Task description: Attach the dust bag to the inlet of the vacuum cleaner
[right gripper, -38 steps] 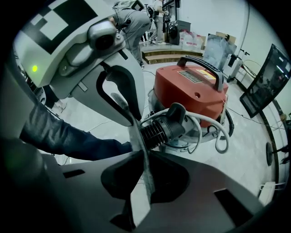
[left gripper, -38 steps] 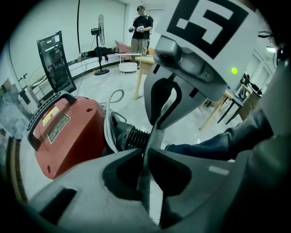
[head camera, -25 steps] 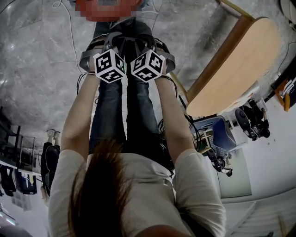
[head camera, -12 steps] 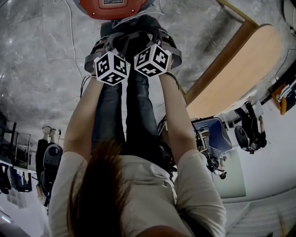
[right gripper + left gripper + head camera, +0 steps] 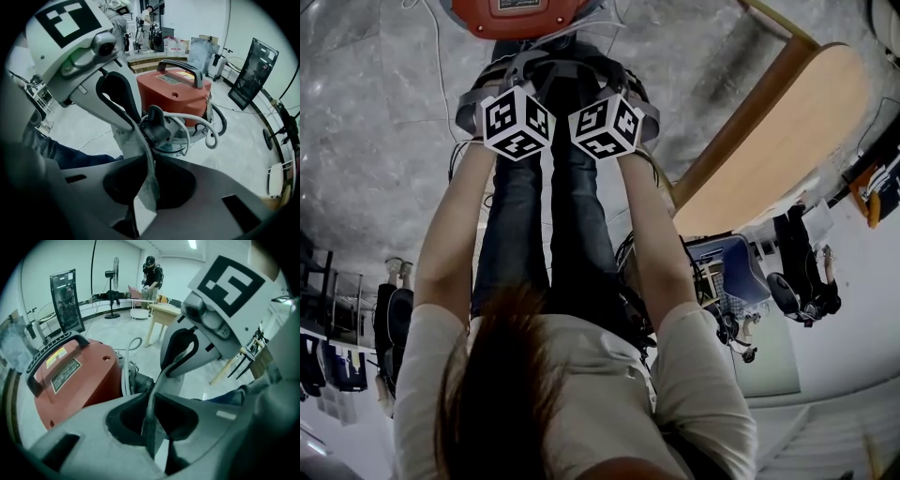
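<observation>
Left tool [image 5: 151, 426] pinches the dust bag [image 5: 131, 143], jaws just opening; right tool [image 5: 145, 187] likewise.

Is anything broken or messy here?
Nothing looks broken or spilled. The dust bag hangs crumpled beside the black inlet of the red vacuum cleaner; whether it is on properly, I cannot tell. The left gripper and right gripper have just been easing their jaws open, with its edge between them.
</observation>
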